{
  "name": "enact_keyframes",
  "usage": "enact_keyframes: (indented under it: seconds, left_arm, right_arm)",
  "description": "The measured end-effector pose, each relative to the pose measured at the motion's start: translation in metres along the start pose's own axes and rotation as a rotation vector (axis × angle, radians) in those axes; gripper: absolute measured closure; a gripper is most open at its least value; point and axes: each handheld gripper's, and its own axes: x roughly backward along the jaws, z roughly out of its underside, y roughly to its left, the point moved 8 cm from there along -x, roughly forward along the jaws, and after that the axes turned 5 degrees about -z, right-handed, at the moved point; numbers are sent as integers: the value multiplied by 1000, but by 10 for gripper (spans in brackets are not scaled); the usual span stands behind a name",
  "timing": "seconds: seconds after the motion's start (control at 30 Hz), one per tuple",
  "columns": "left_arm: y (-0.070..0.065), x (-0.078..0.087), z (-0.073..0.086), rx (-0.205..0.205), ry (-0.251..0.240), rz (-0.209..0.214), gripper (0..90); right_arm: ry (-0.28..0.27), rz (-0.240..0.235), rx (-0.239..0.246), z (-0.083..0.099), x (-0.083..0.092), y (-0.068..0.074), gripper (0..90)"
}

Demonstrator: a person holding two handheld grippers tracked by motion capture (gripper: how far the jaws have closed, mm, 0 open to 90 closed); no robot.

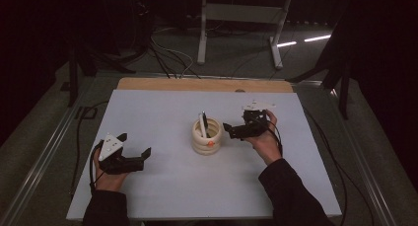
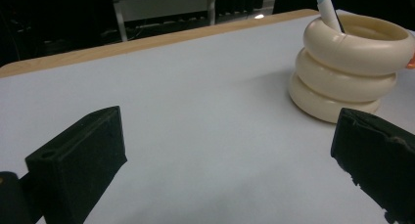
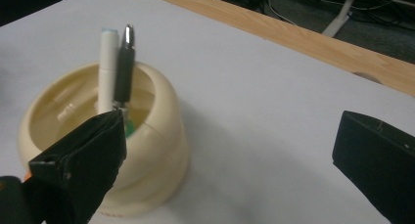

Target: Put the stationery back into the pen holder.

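Cream ribbed plastic cup of three stacked rings [image 1: 207, 136] standing upright near the middle of the white-topped bench [image 1: 162, 186], just left of the right gripper [image 1: 235, 131] in the high view. Holding two pens that lean against the far rim: a white pen with a pale cap [image 3: 107, 70] and a black pen with a silver tip [image 3: 124, 67], side by side and touching. Small orange mark [image 1: 210, 143] on the cup's lower ring, facing the person.

Right gripper held level just beside the cup, fingers [image 3: 83, 160] spread wide and gripping nothing; one finger close to the cup's wall, the other well clear over bare bench. No thing between them.

Left gripper [image 1: 137, 158] resting low at the near left, well apart from the cup, fingers [image 2: 80, 158] likewise wide open and empty, bare bench between them. Cup ahead and to the right of those fingers in the left gripper view.

Strip of light wood [image 1: 197, 85] along the bench's far edge.
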Motion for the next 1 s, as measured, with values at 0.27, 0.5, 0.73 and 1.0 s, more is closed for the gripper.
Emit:
enact_keyframes:
  seconds: [0.27, 0.5, 0.73, 1.0]
  left_arm:
    - [3, 1, 0, 15, -5, -16, 2]
    - [4, 2, 0, 18, -6, -24, 2]
    - [6, 2, -1, 25, -10, -29, 2]
    - [9, 4, -1, 34, -14, -40, 2]
  right_arm:
    - [-9, 27, 6, 9, 15, -8, 0]
    - [-4, 41, 21, 17, 26, -10, 0]
    - [-17, 58, 10, 21, 34, -14, 0]
    - [-17, 62, -25, 39, 40, -22, 0]
